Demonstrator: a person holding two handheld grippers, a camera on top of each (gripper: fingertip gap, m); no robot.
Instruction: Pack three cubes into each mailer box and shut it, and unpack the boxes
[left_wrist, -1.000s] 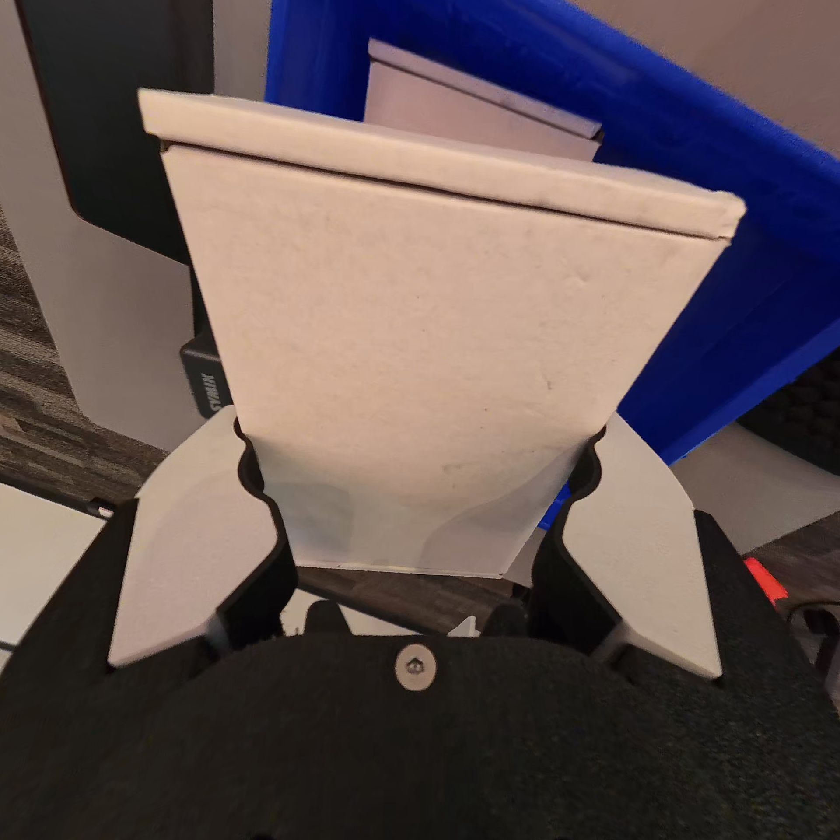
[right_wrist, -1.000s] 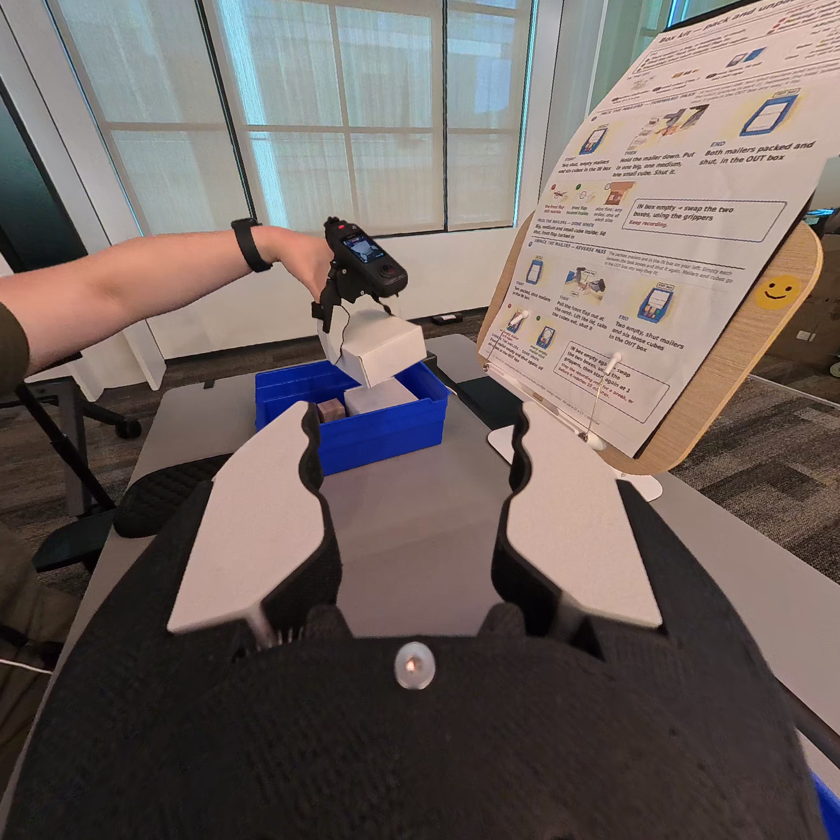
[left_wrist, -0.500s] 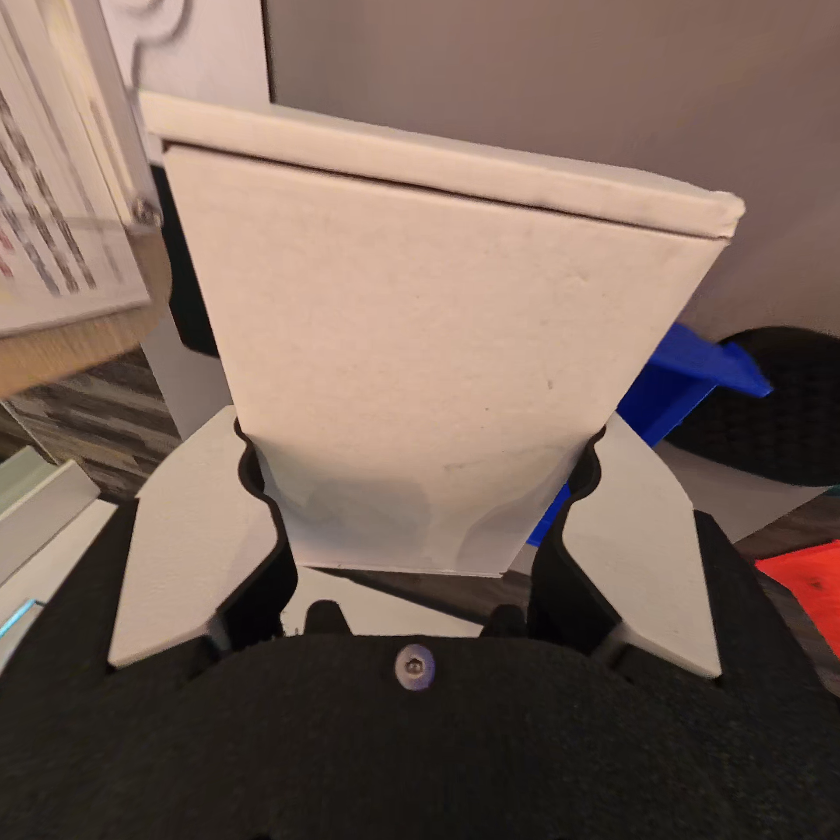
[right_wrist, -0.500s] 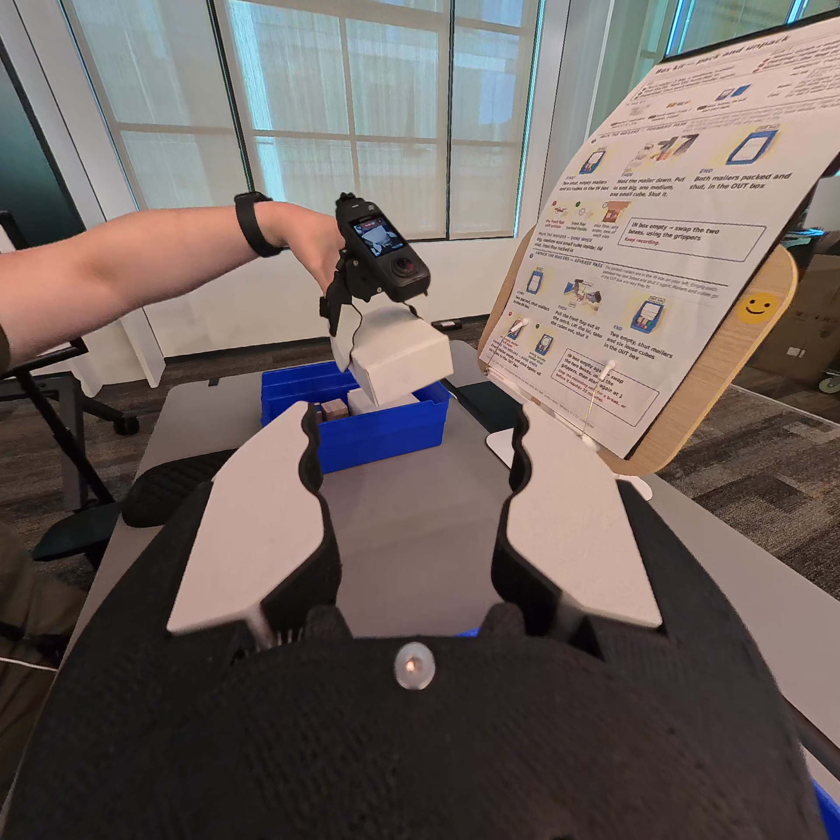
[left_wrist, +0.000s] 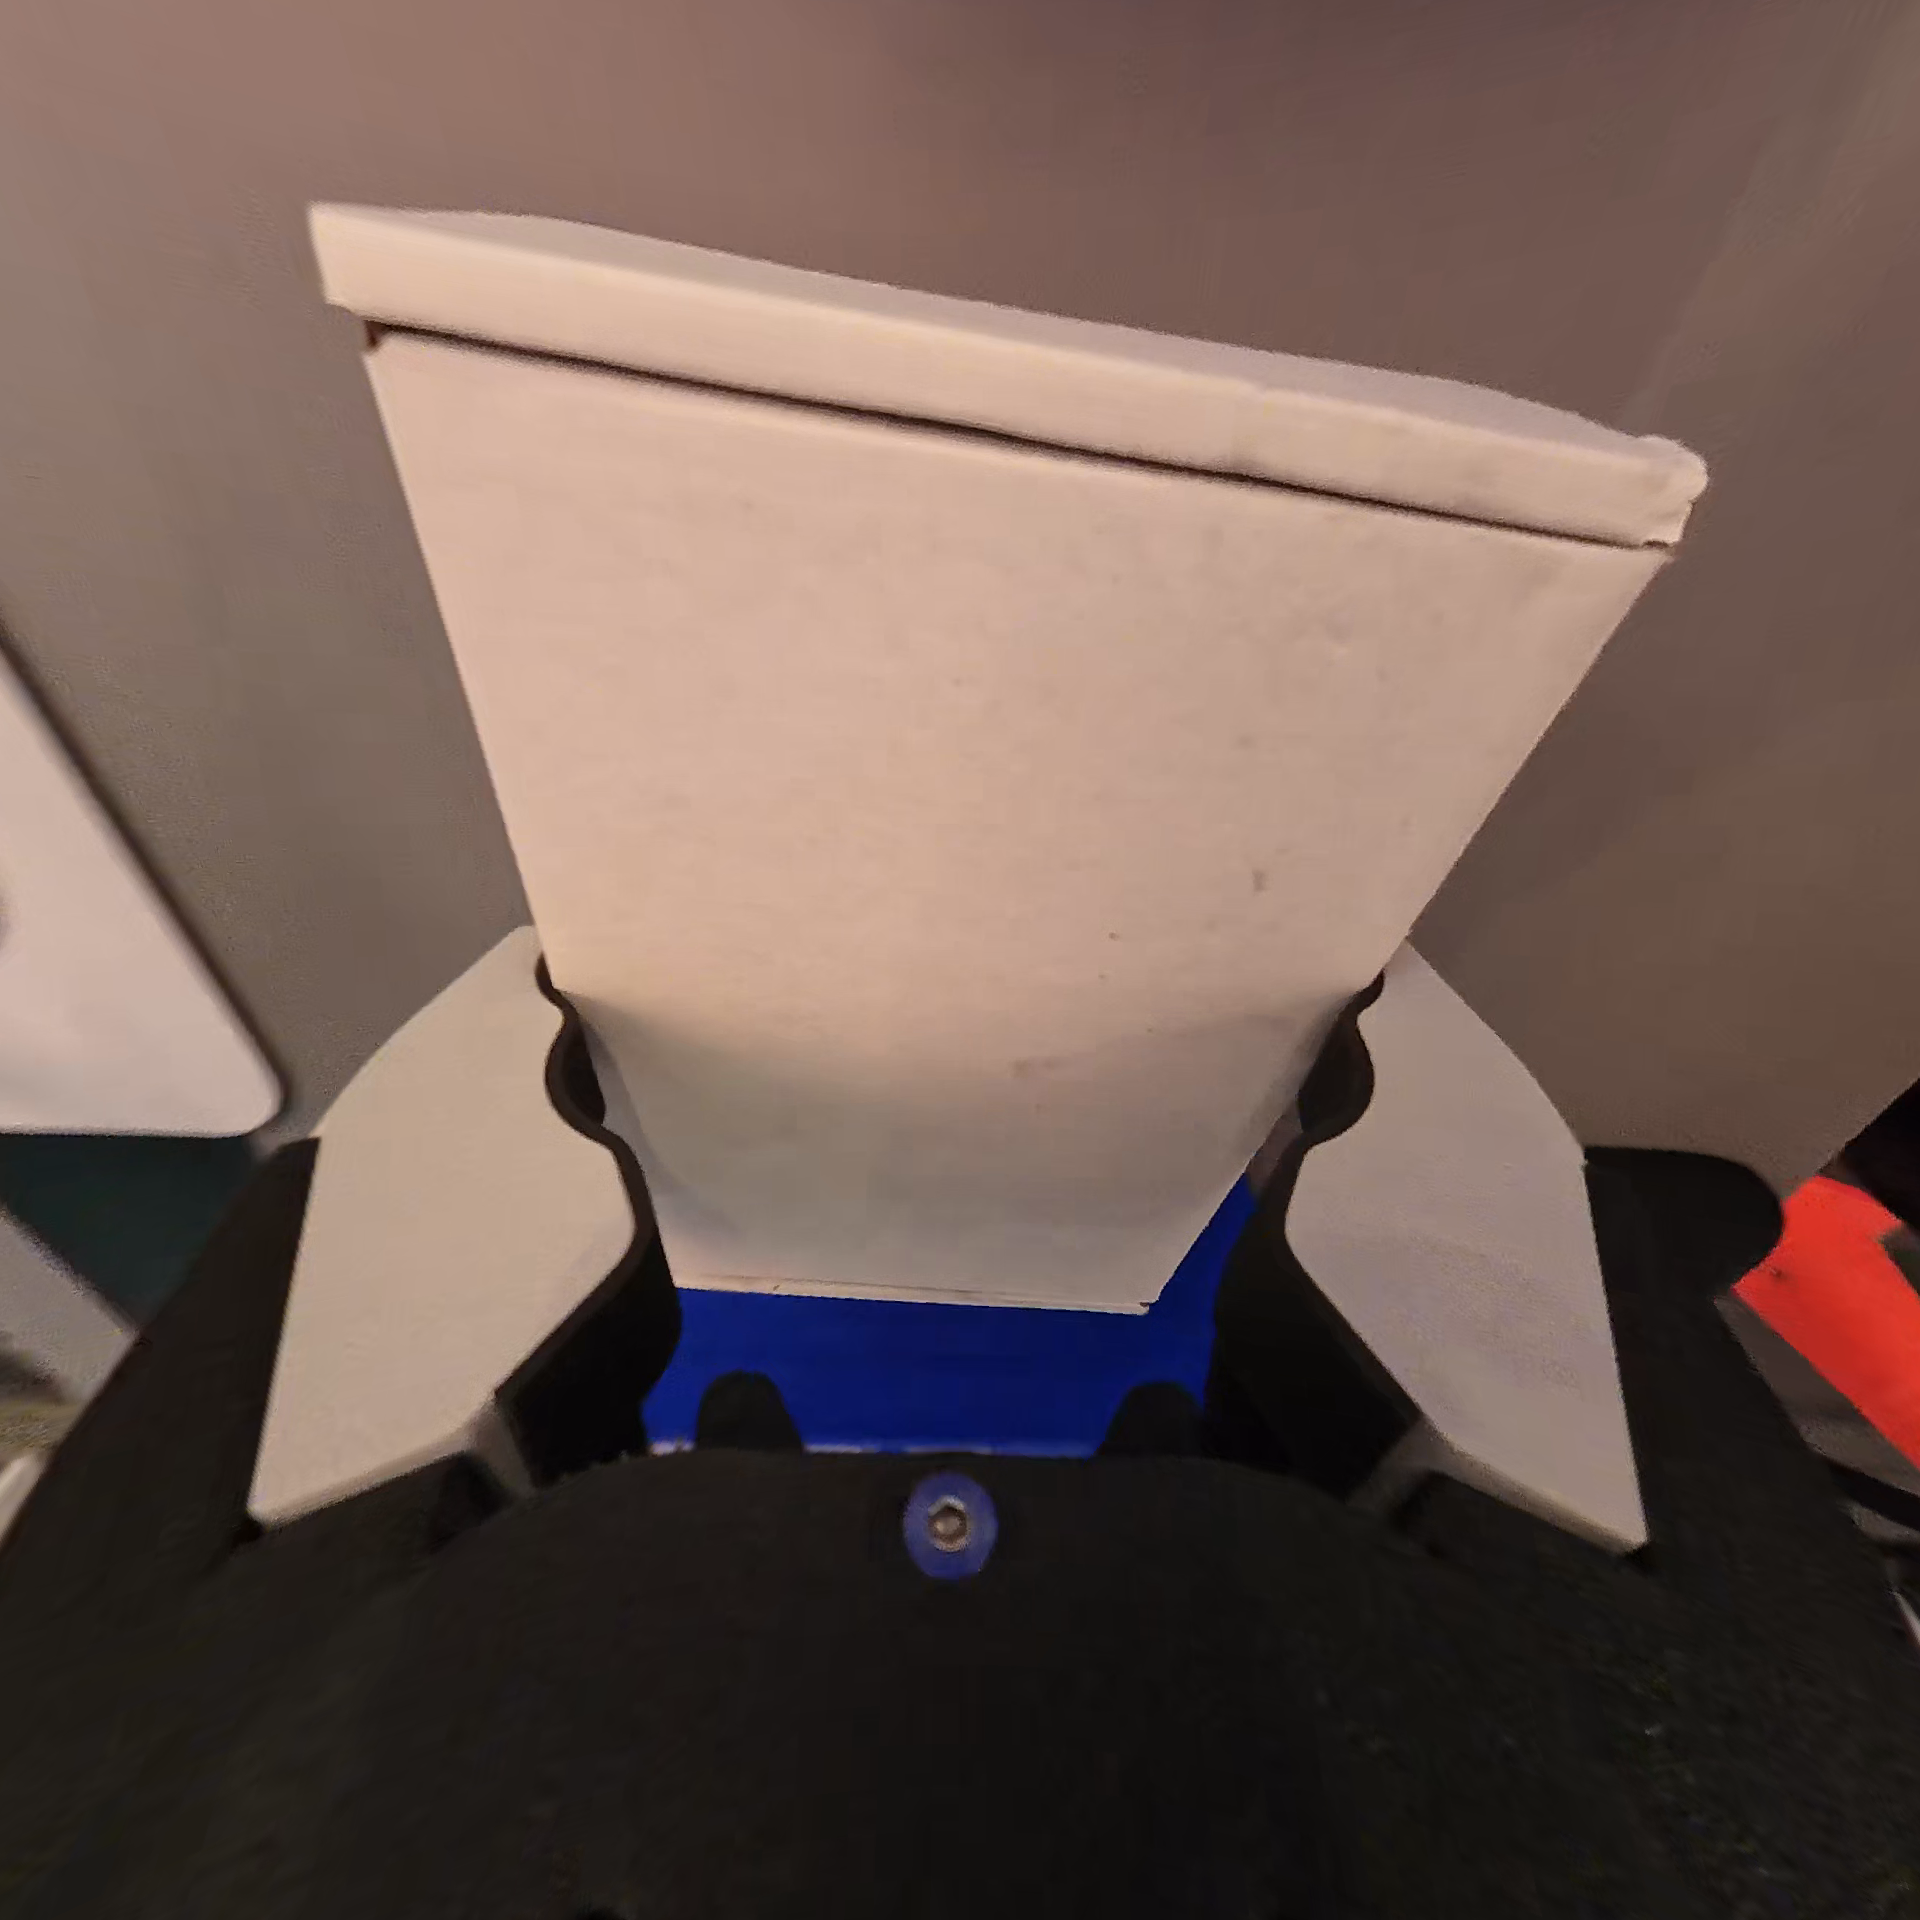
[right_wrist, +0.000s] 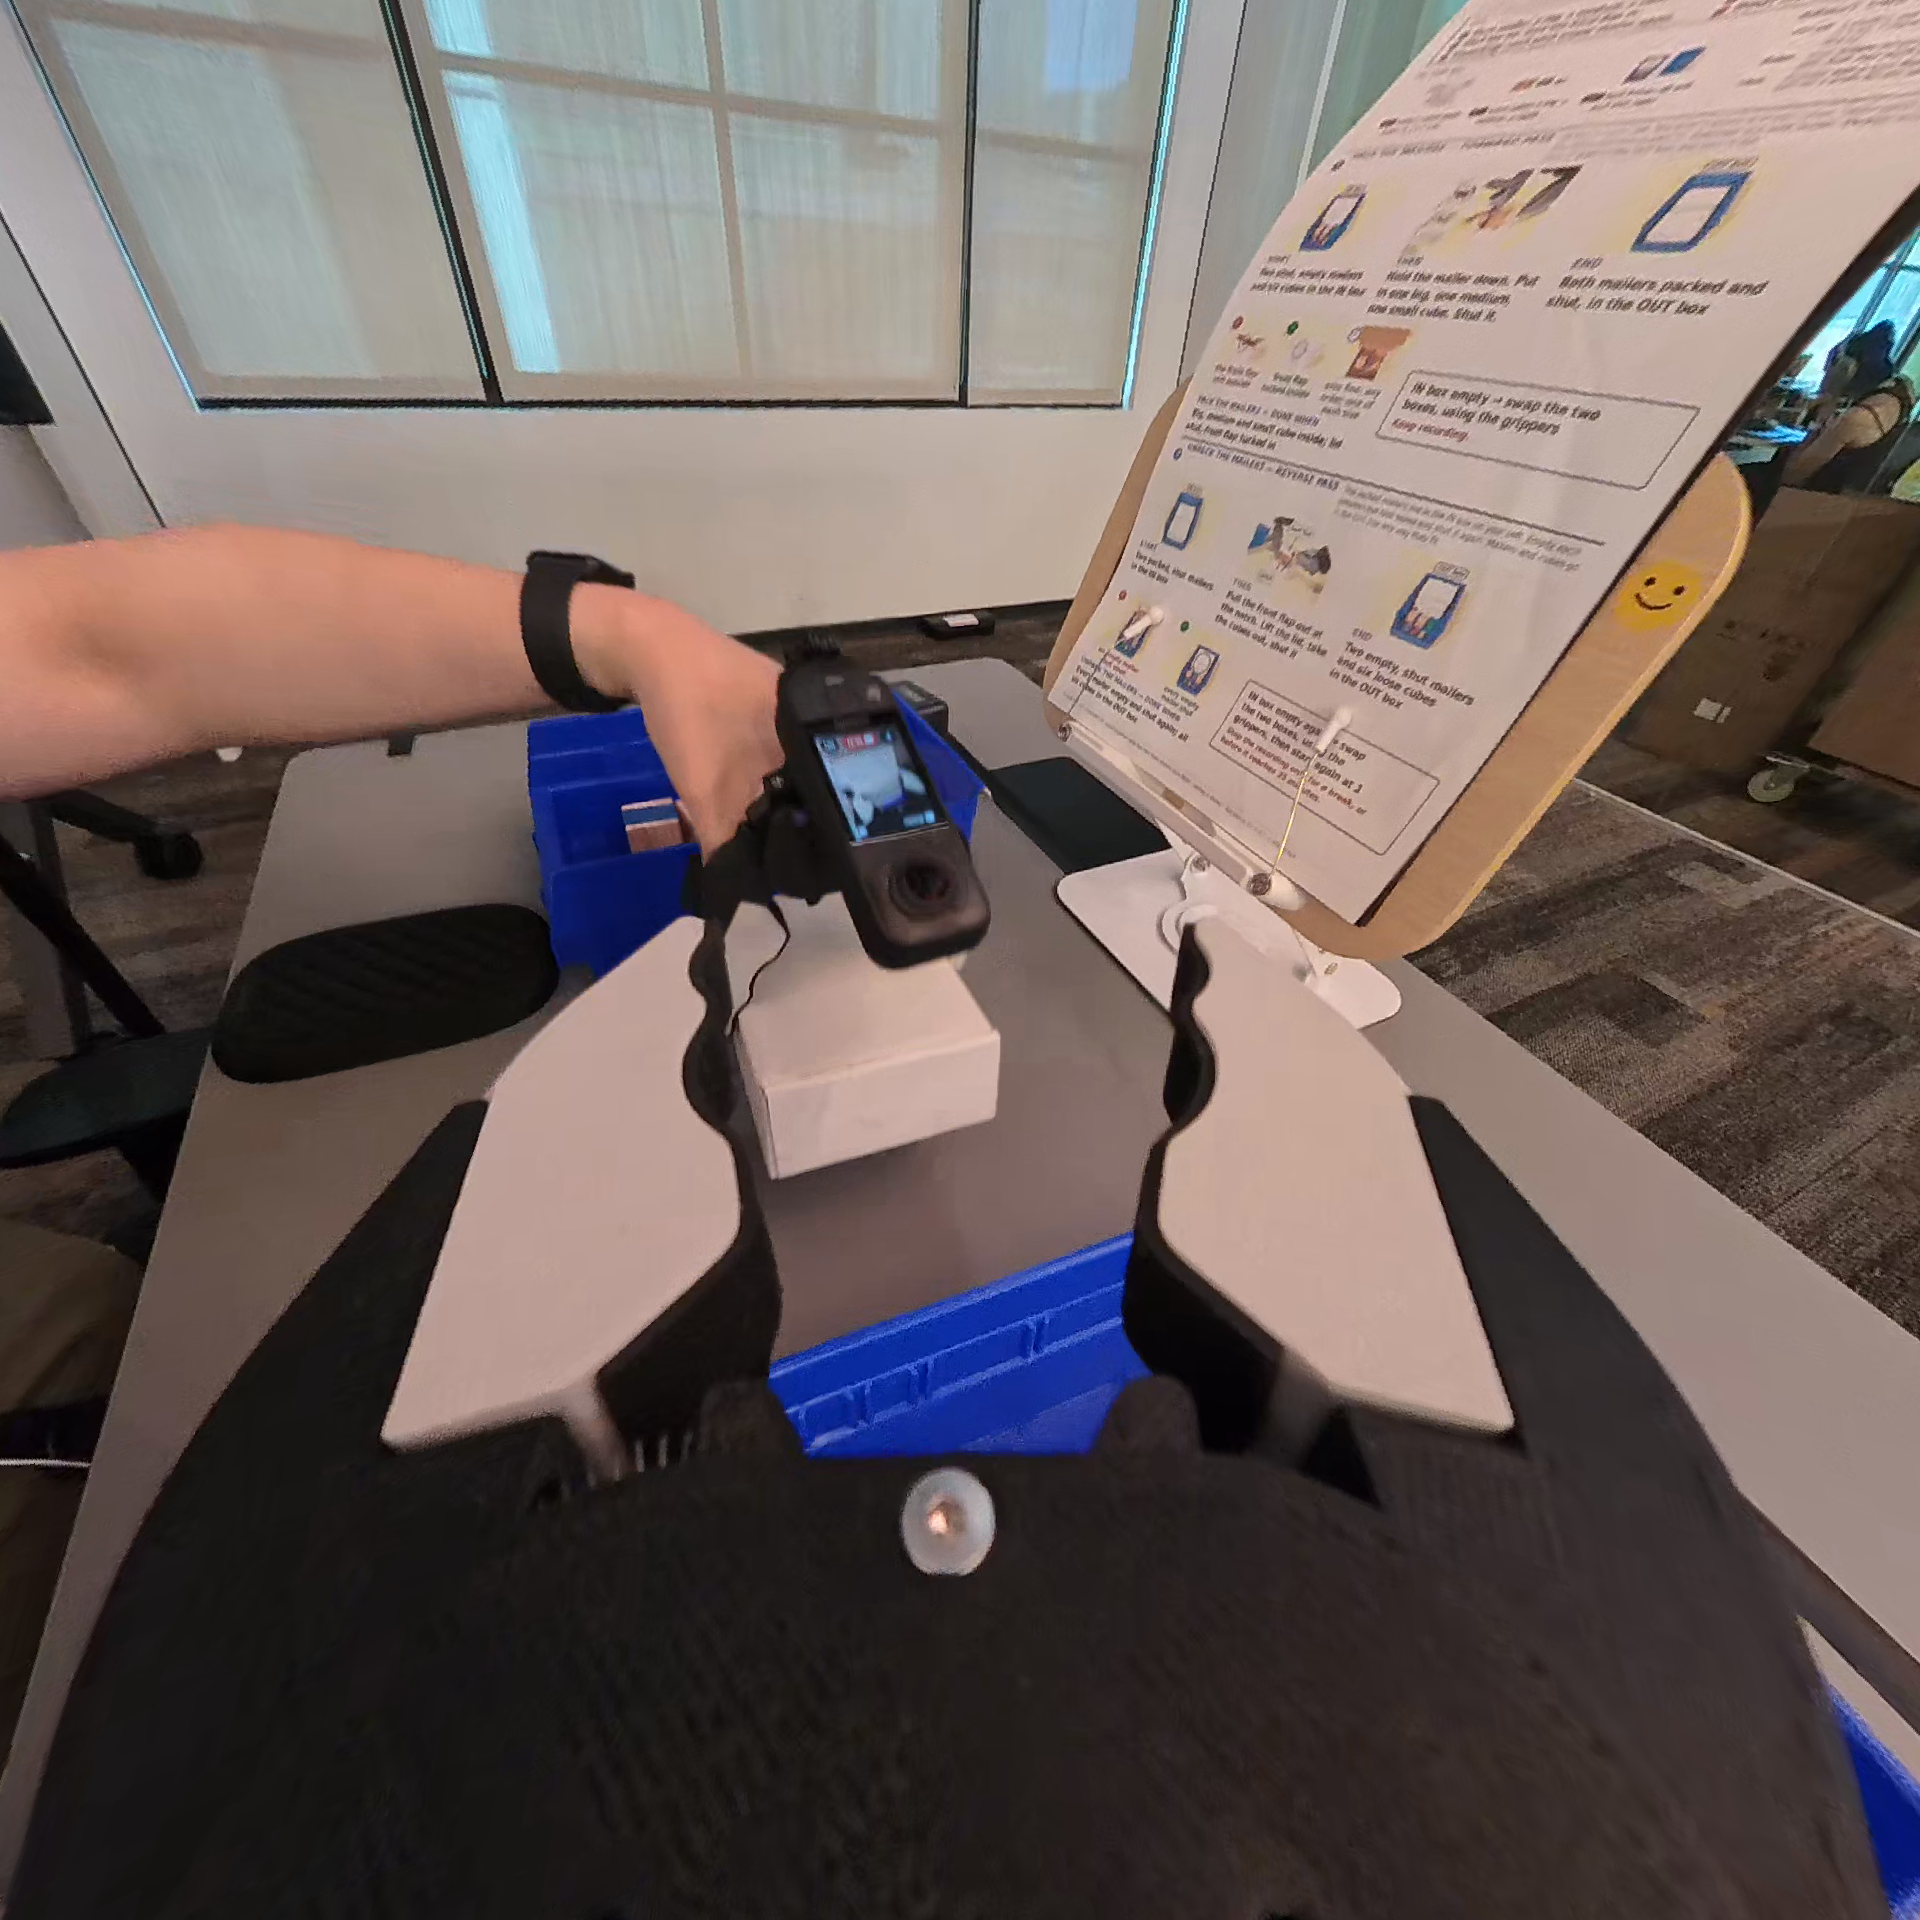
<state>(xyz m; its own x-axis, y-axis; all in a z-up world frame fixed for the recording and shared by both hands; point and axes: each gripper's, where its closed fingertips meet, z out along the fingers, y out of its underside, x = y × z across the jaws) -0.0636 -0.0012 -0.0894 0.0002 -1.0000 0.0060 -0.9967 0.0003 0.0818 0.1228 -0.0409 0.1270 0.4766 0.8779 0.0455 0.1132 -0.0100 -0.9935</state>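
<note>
My left gripper (left_wrist: 961, 966) is shut on a closed white mailer box (left_wrist: 977, 727), gripping its near end by both sides. In the right wrist view the same mailer box (right_wrist: 873, 1060) is down at the grey table (right_wrist: 395, 810), between two blue bins, with the left gripper (right_wrist: 852, 935) and its camera over it. My right gripper (right_wrist: 945, 966) is open and empty, hovering above the near blue bin (right_wrist: 966, 1340). The far blue bin (right_wrist: 603, 831) holds a brown cube (right_wrist: 655, 826); the rest of its contents are hidden.
An instruction board (right_wrist: 1455, 468) on a white stand (right_wrist: 1132, 914) stands at the right of the table. A black pad (right_wrist: 384, 987) lies at the left. A person's forearm (right_wrist: 312, 634) reaches in from the left. An orange object (left_wrist: 1829, 1288) shows at the right edge. The gap from one gripper's tips to the other's is roughly 30 cm.
My left gripper carried the mailer box from above the far blue bin toward me and lowered it to the table's middle. My right gripper shifted back over the near blue bin, still open.
</note>
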